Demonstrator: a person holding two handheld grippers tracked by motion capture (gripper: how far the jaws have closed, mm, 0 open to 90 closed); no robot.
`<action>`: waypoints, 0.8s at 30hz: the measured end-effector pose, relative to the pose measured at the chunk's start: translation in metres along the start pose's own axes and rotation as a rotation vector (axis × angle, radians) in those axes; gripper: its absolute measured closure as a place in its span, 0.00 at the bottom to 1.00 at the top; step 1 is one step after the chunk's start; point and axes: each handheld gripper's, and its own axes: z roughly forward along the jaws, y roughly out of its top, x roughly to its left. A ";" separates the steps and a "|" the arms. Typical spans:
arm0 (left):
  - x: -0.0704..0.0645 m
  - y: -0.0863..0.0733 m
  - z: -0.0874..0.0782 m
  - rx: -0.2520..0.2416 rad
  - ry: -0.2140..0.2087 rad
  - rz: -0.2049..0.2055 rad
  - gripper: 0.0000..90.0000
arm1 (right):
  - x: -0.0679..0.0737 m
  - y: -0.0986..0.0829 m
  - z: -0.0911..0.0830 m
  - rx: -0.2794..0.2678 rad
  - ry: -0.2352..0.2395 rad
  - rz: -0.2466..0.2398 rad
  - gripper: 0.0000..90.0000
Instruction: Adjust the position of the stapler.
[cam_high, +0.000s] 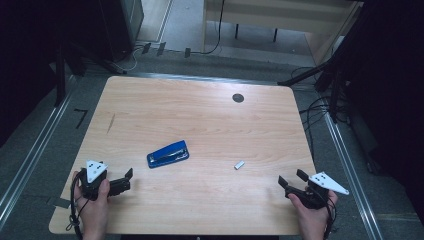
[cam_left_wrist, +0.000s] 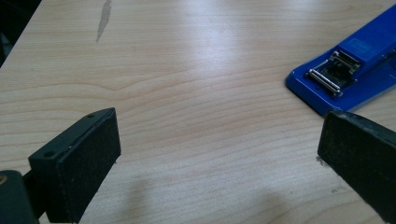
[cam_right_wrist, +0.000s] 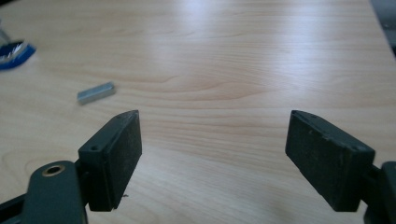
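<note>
A light wooden table (cam_high: 200, 120) carries a round dark grommet (cam_high: 238, 98) near its far edge. A long grey scuff (cam_high: 110, 123) marks its left part. Beyond it, cables (cam_high: 320, 107) trail across the grey floor (cam_high: 190, 20).

Table (cam_high: 200, 115): pale wood-grain top, smooth, with a soft sheen under the light. Stapler (cam_high: 168, 153): glossy blue body, looked plastic or painted; bright metal parts at its front end. Staple strip (cam_high: 239, 165): small bar of dull grey metal. Left tongs (cam_left_wrist: 217, 154) and right tongs (cam_right_wrist: 212, 161): matt black, pads finely rough.
</note>
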 end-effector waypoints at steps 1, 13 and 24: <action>-0.001 0.000 0.000 0.001 0.005 0.007 0.00 | 0.005 0.003 0.001 0.010 0.018 -0.029 0.25; 0.000 0.001 0.003 0.040 -0.014 0.016 0.00 | 0.045 0.035 0.015 0.066 0.140 -0.213 0.38; 0.003 0.001 0.002 0.033 -0.043 -0.019 0.00 | 0.075 0.060 0.042 0.100 0.259 -0.291 0.36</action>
